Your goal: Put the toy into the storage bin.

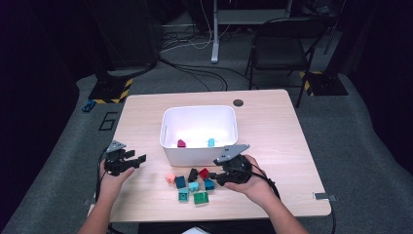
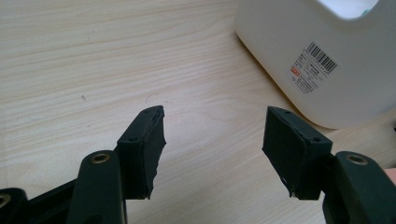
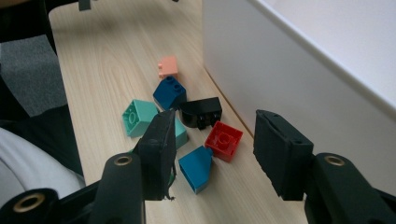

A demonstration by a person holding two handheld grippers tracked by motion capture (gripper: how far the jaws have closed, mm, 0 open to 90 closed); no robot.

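Observation:
A white bin (image 1: 190,155) stands mid-table with a maroon brick (image 1: 181,143) and a cyan brick (image 1: 211,142) inside. Several loose bricks lie in front of it, among them a red brick (image 3: 225,140), a blue brick (image 3: 196,168), a black brick (image 3: 201,111), a dark blue brick (image 3: 169,92) and a pink brick (image 3: 168,66). My right gripper (image 3: 215,149) hovers low over this cluster beside the bin wall (image 3: 280,70), open, with the red and blue bricks lying just beyond its untouched pads. My left gripper (image 2: 212,135) is open over bare wood, left of the bin (image 2: 327,60).
A teal brick (image 1: 183,195) and a green brick (image 1: 200,198) lie nearest the table's front edge. The wooden table (image 1: 272,146) has bare room right of the bin. A chair (image 1: 280,46) and cables are on the floor behind.

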